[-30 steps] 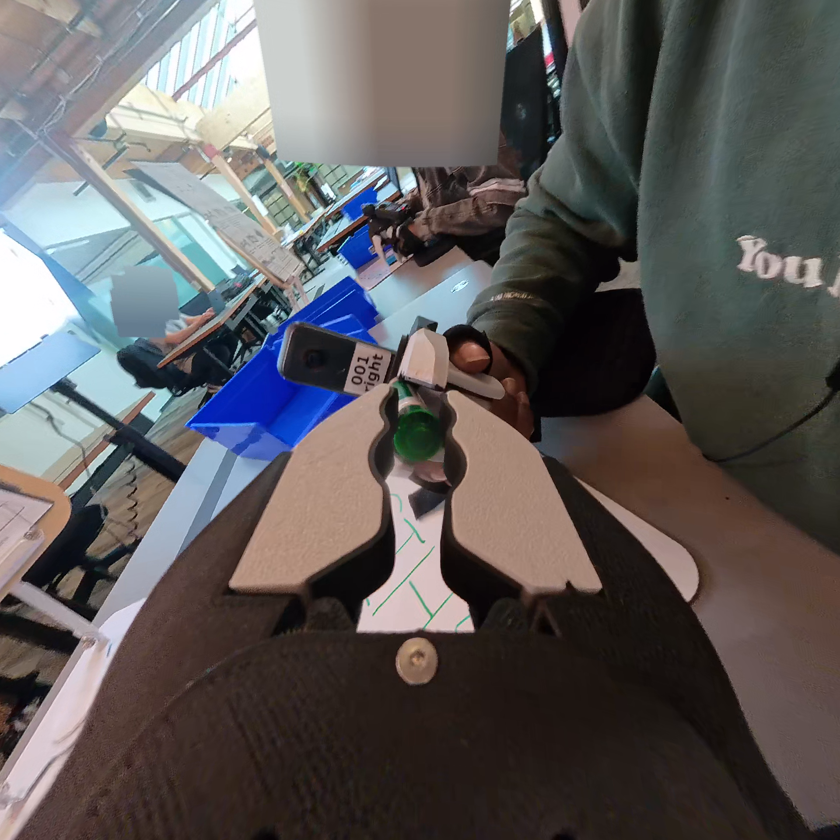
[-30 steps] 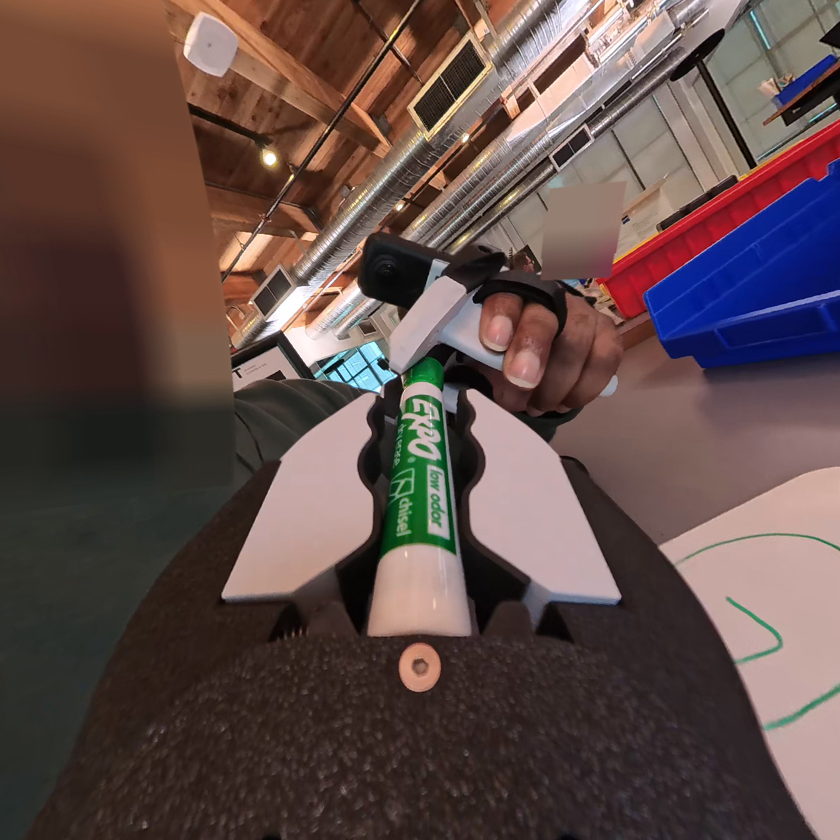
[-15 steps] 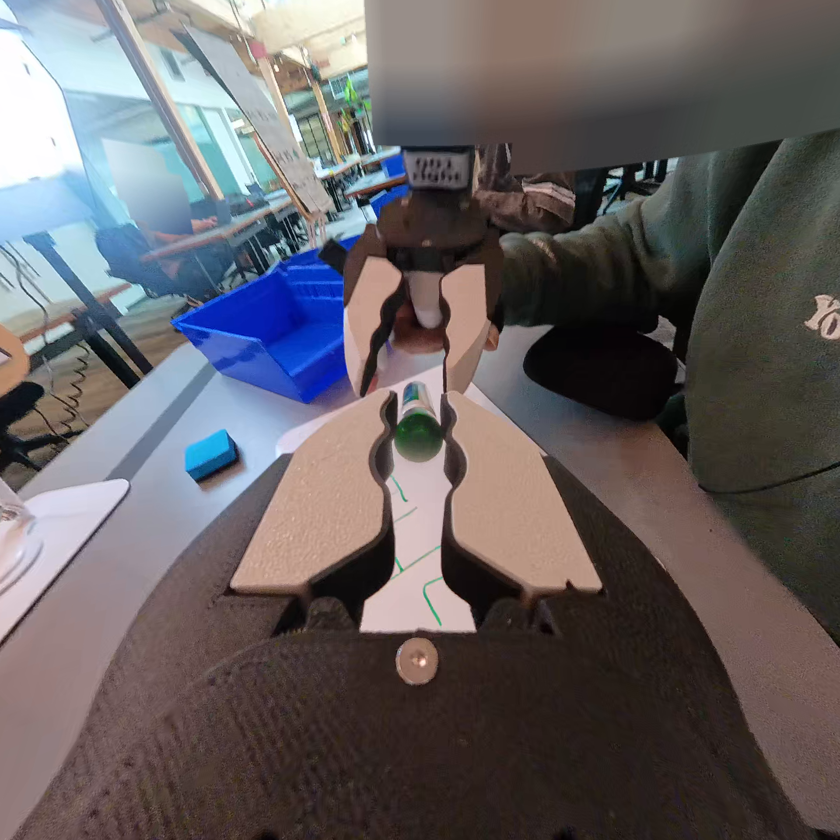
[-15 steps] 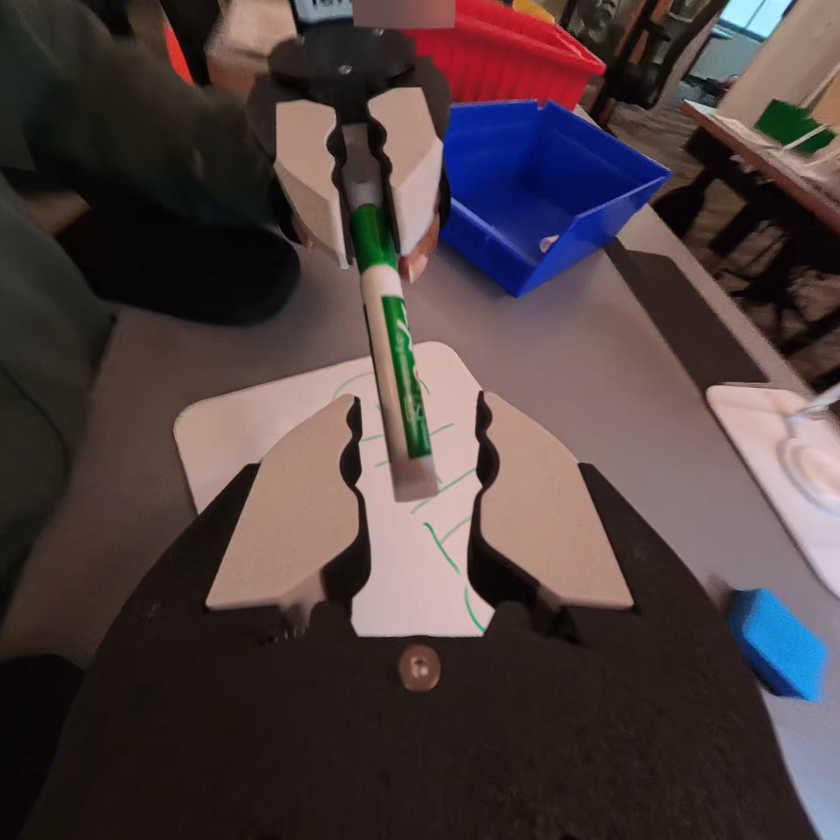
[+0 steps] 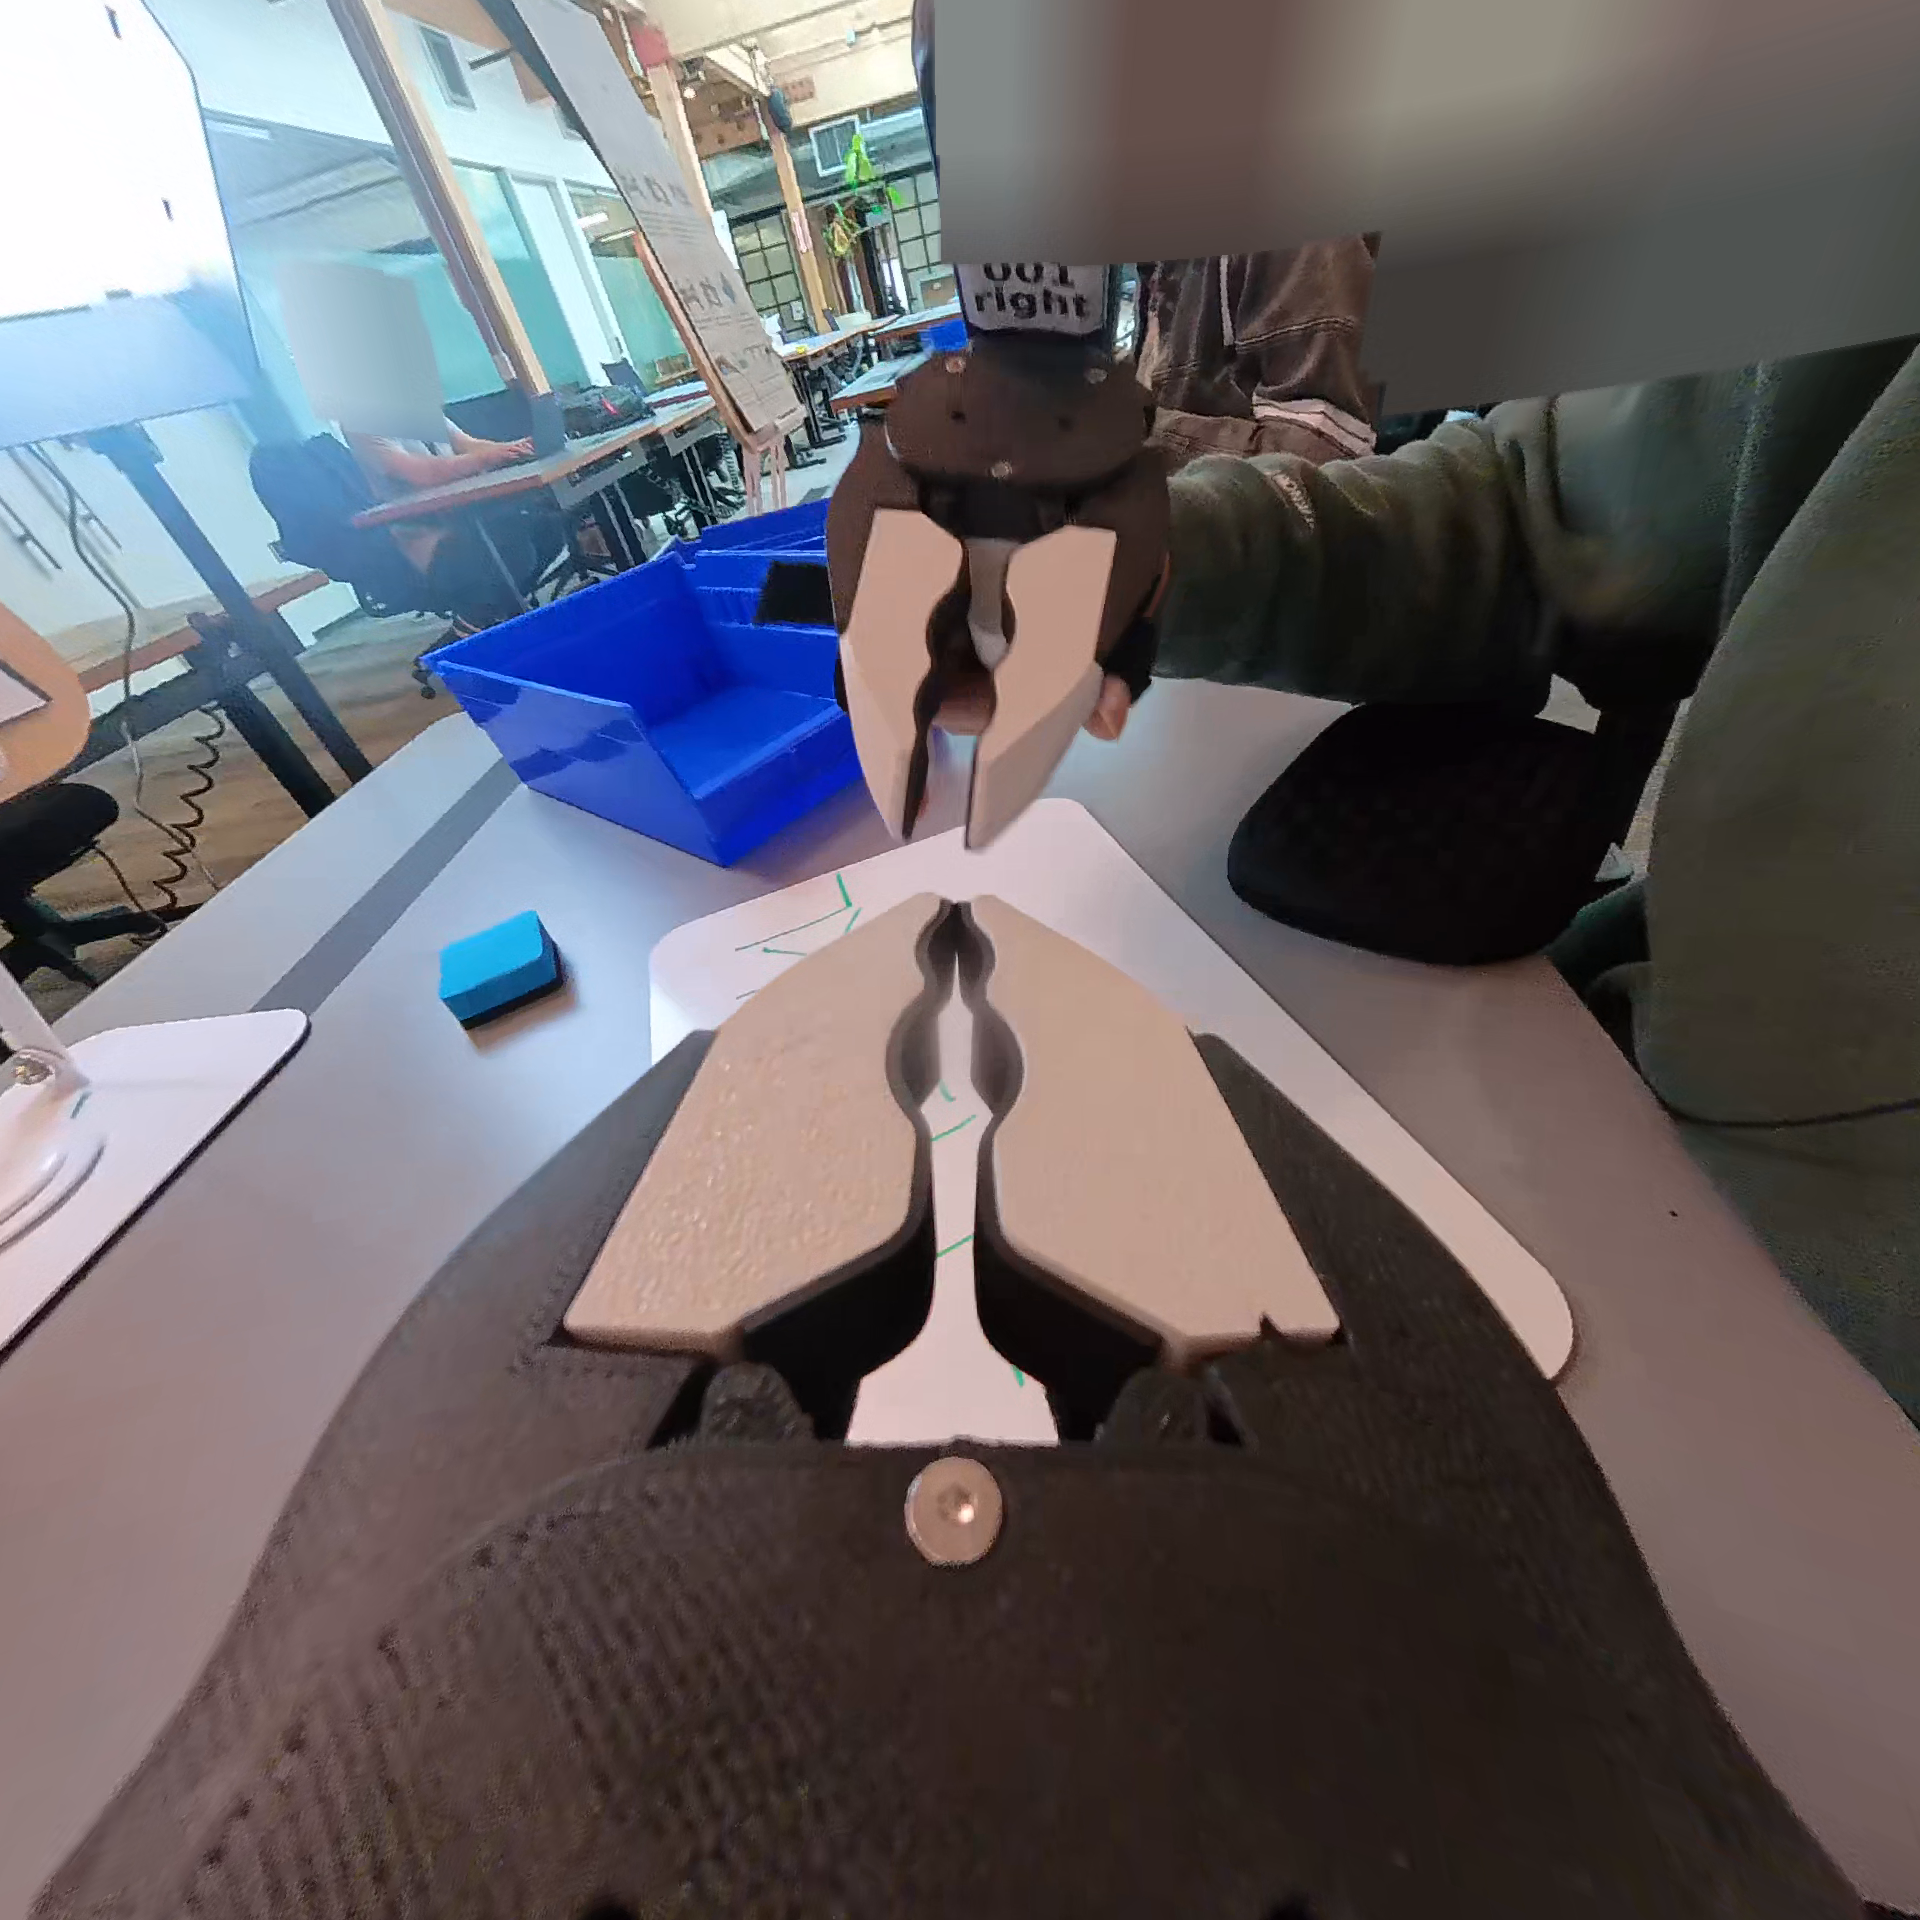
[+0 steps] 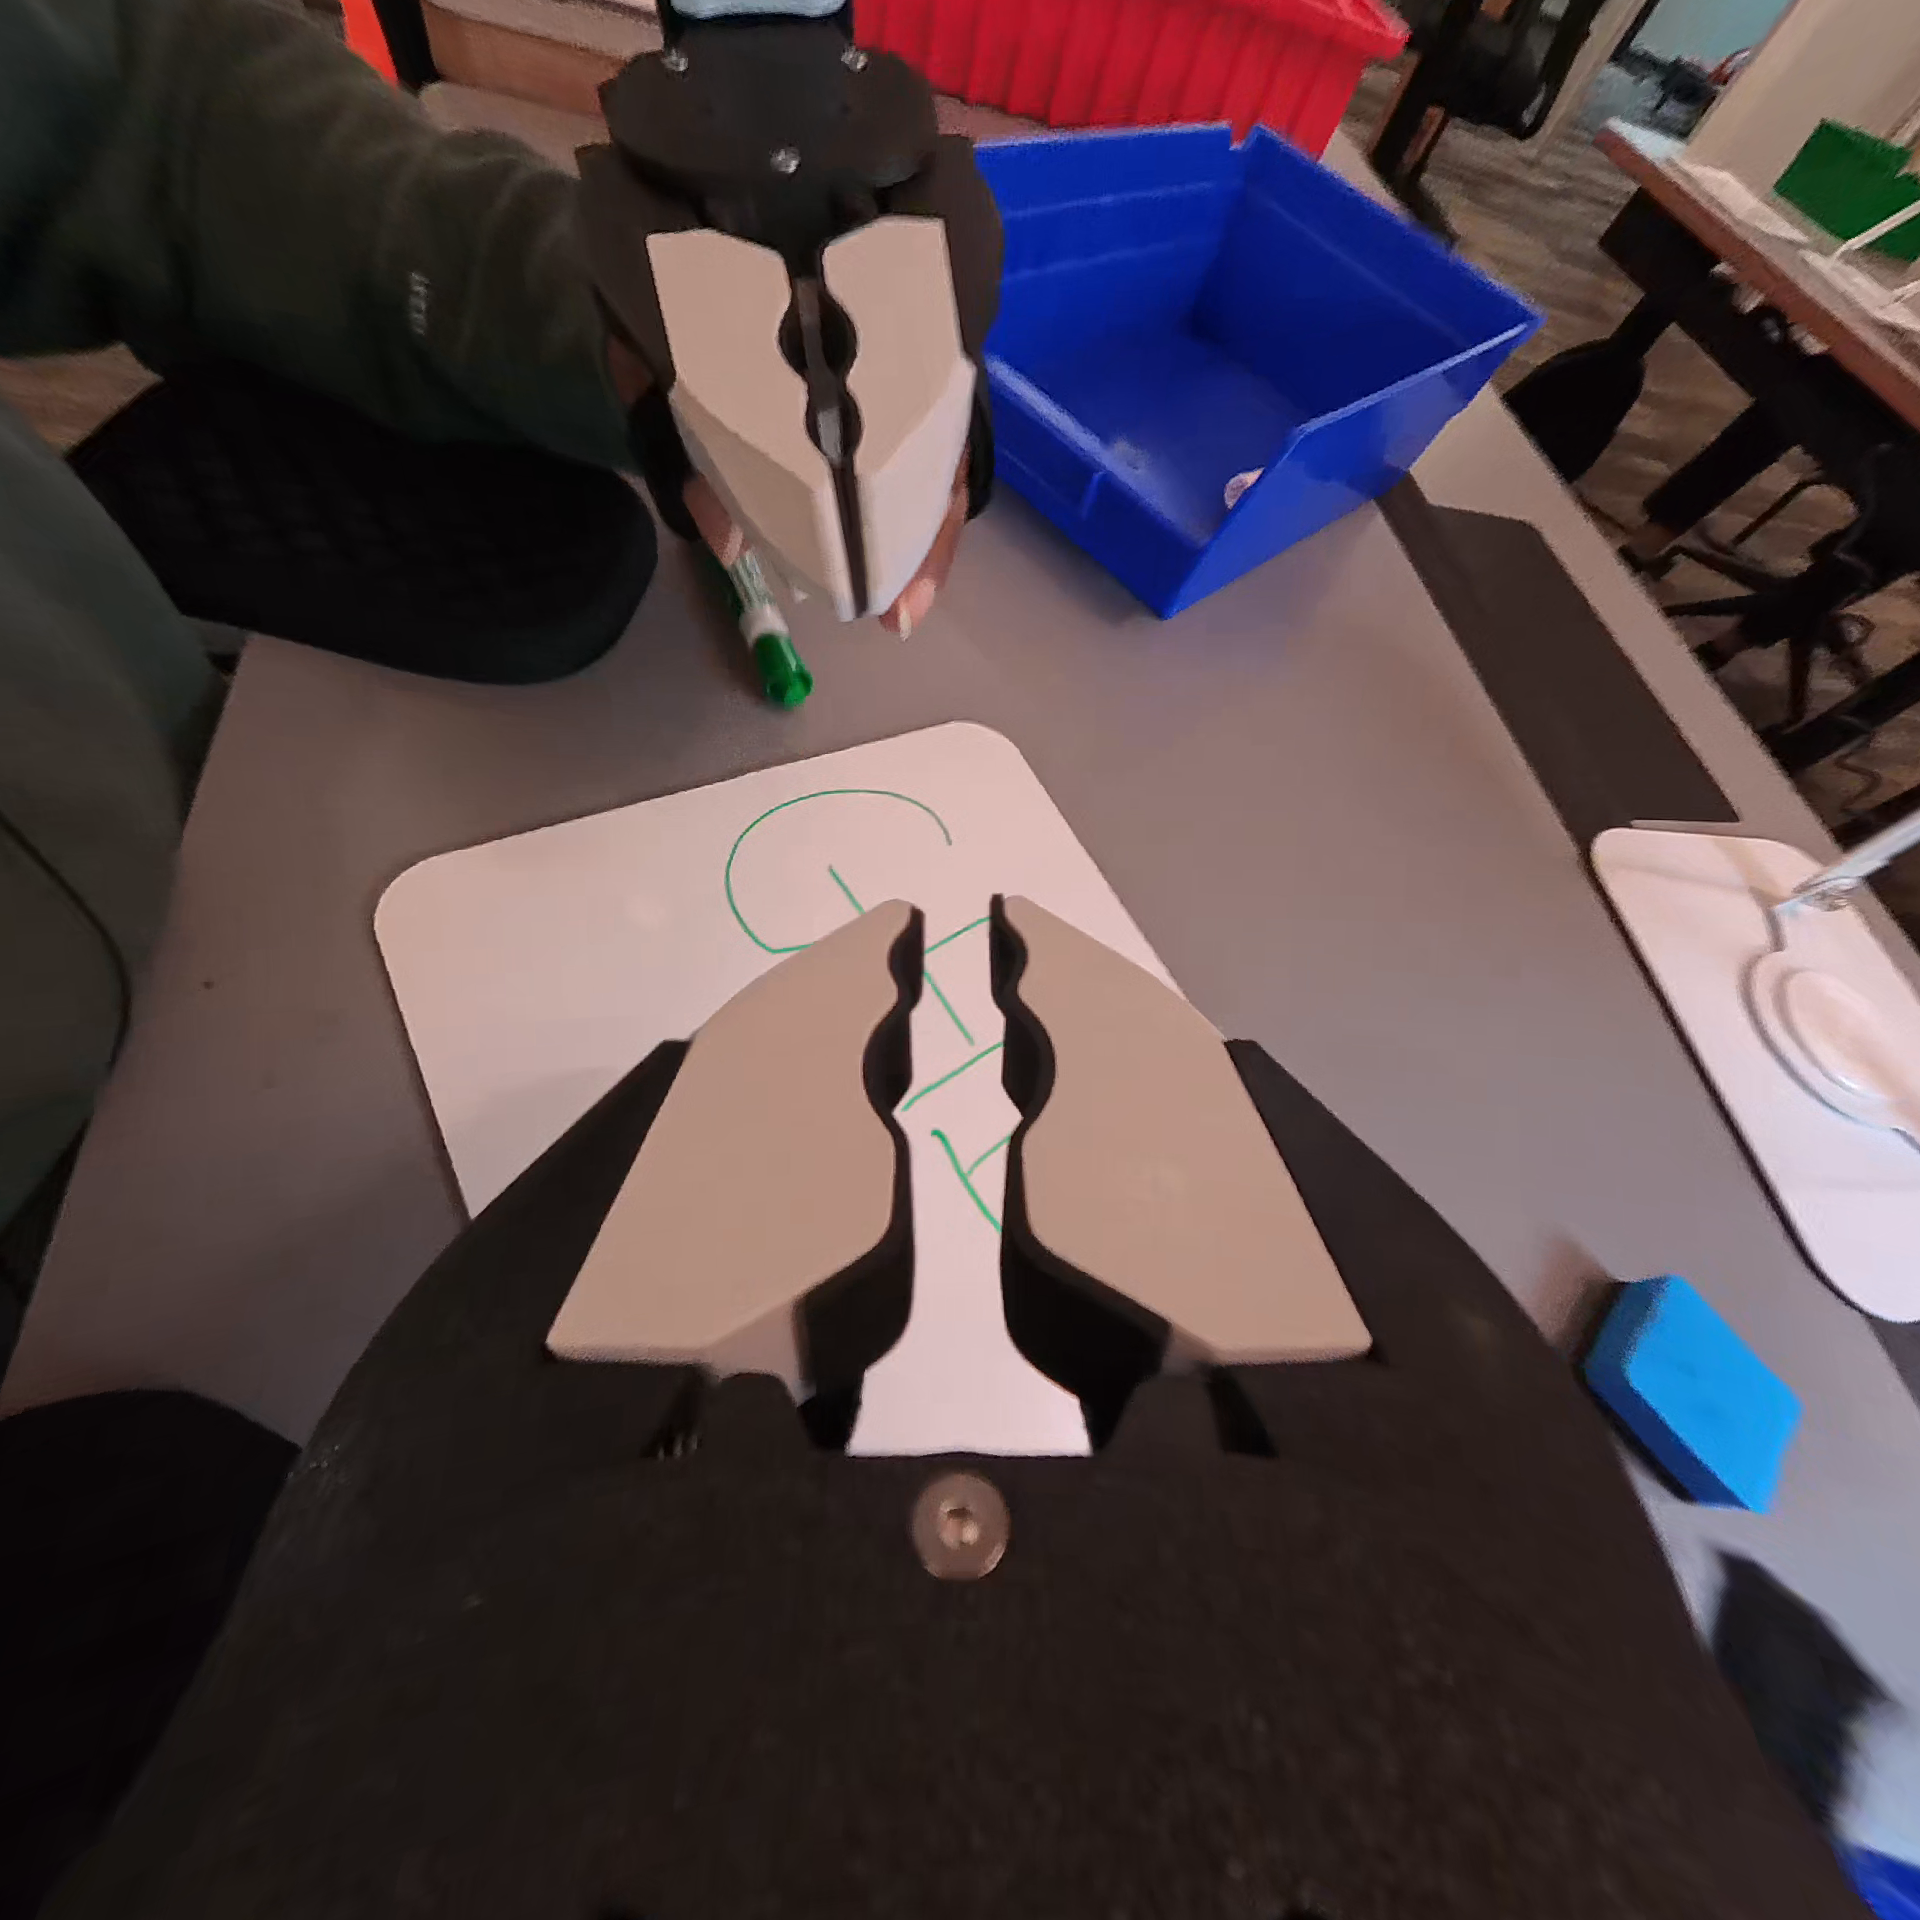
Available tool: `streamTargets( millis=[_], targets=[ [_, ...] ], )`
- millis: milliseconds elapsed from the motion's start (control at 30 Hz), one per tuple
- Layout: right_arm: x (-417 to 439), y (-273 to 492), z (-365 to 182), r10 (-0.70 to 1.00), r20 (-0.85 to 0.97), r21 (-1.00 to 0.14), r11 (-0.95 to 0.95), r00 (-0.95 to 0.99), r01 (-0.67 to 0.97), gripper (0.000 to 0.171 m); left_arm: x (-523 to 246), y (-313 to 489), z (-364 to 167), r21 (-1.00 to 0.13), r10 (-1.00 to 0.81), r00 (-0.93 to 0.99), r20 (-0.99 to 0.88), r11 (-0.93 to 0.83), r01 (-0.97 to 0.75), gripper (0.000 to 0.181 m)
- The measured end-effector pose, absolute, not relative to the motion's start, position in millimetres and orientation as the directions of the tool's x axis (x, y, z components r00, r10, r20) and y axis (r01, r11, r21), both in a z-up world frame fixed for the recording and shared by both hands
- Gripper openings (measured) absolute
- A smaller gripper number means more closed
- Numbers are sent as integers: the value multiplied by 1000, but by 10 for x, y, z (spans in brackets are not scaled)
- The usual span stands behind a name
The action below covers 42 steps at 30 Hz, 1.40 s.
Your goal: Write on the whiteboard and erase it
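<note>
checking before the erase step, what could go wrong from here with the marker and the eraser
1. The capped green marker lies loose on the table just beyond the whiteboard, under the left tongs; a sweep could knock it rolling.
2. The blue eraser sits off the board near the table edge, so a clumsy grab may push it off.
3. Nothing holds the whiteboard; wiping may slide it.

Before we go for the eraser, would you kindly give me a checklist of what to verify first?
1. Writing on the whiteboard: ok, green strokes are there.
2. Marker set down: ok, it lies on the table beyond the board, in neither gripper.
3. Right gripper free: ok, fingers slightly apart, empty.
4. Left gripper free: ok, shut on nothing.
5. Eraser clear to grasp: ok, alone on the table beside the board.
6. Board stays put when wiped: cannot tell.
</note>
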State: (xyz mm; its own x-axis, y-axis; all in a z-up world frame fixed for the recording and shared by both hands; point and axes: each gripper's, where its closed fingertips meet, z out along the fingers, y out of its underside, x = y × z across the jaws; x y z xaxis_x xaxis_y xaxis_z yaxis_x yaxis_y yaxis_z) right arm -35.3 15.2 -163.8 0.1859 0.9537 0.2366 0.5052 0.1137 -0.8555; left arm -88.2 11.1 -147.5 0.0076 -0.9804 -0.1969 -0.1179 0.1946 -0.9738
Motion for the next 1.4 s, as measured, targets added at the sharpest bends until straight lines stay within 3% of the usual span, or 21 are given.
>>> streamTargets(
  millis=[167,267,333,400,500,567,600,667,700,767,833,900,967,1100,1167,1233,1300,1400],
  targets=[
    [-538,150,-1913,973,180,-840,77,142,536,23,-1120,336,-1291,-974,-971,112,-212,201,-106,0],
    [-674,73,-2036,982,169,-810,92,80,580,28,-1481,473,-1414,-925,-970,109,-217,169,-340,0],
    [-670,29,-2073,984,172,-792,109,49,601,28,-1804,407,-1549,-883,-990,97,-103,47,-467,17],
    [-601,54,-2046,985,167,-792,102,53,601,28,-2123,285,-1830,-795,-994,110,-13,-56,-603,32],
    [-446,127,-1926,986,127,-841,51,105,538,27,-2476,54,-2530,-547,-990,124,61,-137,-826,51],
    [-348,182,-1928,983,101,-873,13,153,488,26,-2515,34,-2888,-438,-992,122,19,-118,-891,48],
    [-303,200,-1893,980,101,-876,5,173,482,26,-2419,73,-2821,-491,-995,103,-14,-83,-867,18],
    [-259,193,-1871,978,78,-888,-20,193,460,25,-2309,238,-2700,-512,-986,152,-65,-98,-854,17],
    [-258,175,-1858,977,75,-893,-24,199,450,25,-2121,317,-2503,-623,-983,150,-108,-50,-780,17],
    [-258,123,-1818,973,90,-896,-14,212,443,25,-1678,342,-1929,-871,-987,144,-75,-5,-491,16],
    [-331,97,-1747,968,91,-914,-11,232,405,26,-1342,229,-1332,-991,-999,46,19,-25,-135,16],
    [-407,80,-1621,965,63,-948,-21,253,318,28,-1114,197,-910,-982,-990,-57,129,-136,135,16],
    [-491,51,-1446,964,23,-978,-33,264,206,34,-900,224,-691,-925,-966,-138,217,-249,288,16],
    [-540,13,-1090,957,-75,-997,-80,279,9,38,-427,99,-699,-912,-952,-215,217,-276,305,16],
    [-537,6,-1092,955,-63,-997,-76,290,33,35,-308,26,-699,-912,-953,-233,191,-260,316,16],
    [-487,13,-1150,947,1,-994,-33,320,101,20,-267,3,-734,-919,-955,-233,184,-251,305,16],
    [-358,68,-1176,938,-10,-986,-66,346,150,19,-328,111,-797,-934,-972,-151,181,-218,285,20],
    [213,513,-1036,835,4,-979,-108,550,171,19,-596,308,-964,-959,-984,-53,169,-177,222,22]
  ],
)
